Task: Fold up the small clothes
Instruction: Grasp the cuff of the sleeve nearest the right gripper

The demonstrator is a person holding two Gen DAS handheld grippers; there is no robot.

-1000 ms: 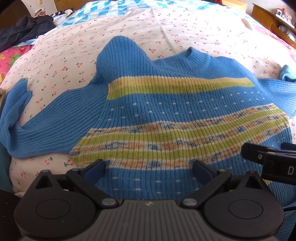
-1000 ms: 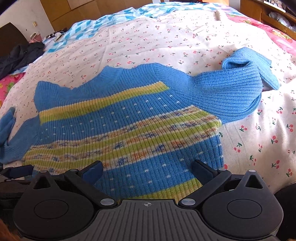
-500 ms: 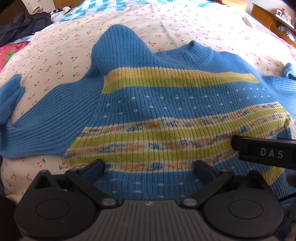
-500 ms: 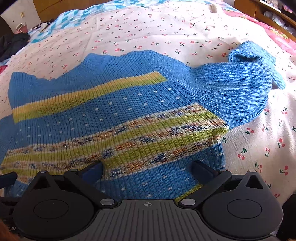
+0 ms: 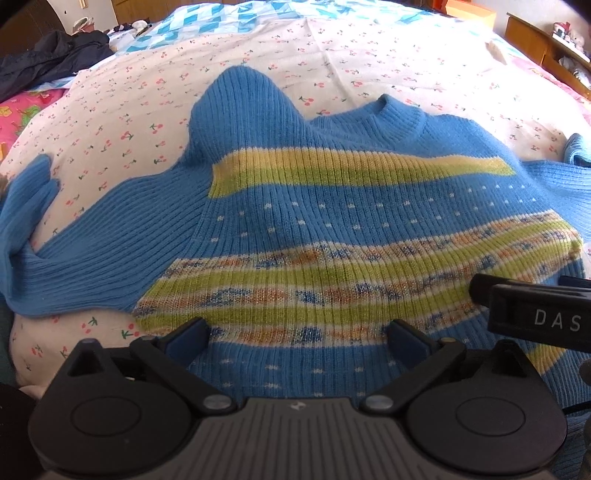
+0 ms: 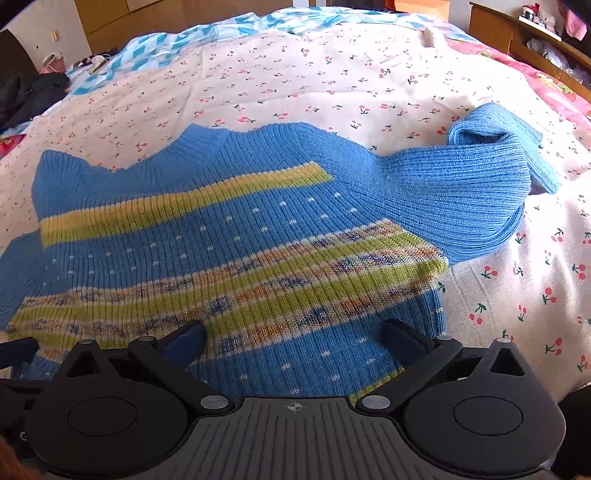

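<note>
A bed (image 5: pixel 388 70) covered by a cherry-print sheet (image 6: pixel 332 85) is seen filling both wrist views, with a blue-checked quilt (image 5: pixel 229 18) laid at its far end. A blue ribbed sweater (image 5: pixel 332 206) banded in yellow, green and orange is spread front-up across the sheet, its hem nearest the cameras. One sleeve (image 6: pixel 461 195) is shown folded back on itself at the sweater's right side; the other sleeve (image 5: pixel 74 240) is stretched out to the left. A dark garment (image 5: pixel 48 66) is heaped at the far left. The left claw (image 5: pixel 297 336) and the right claw (image 6: pixel 295 334) are held wide open above the hem, with nothing gripped.
</note>
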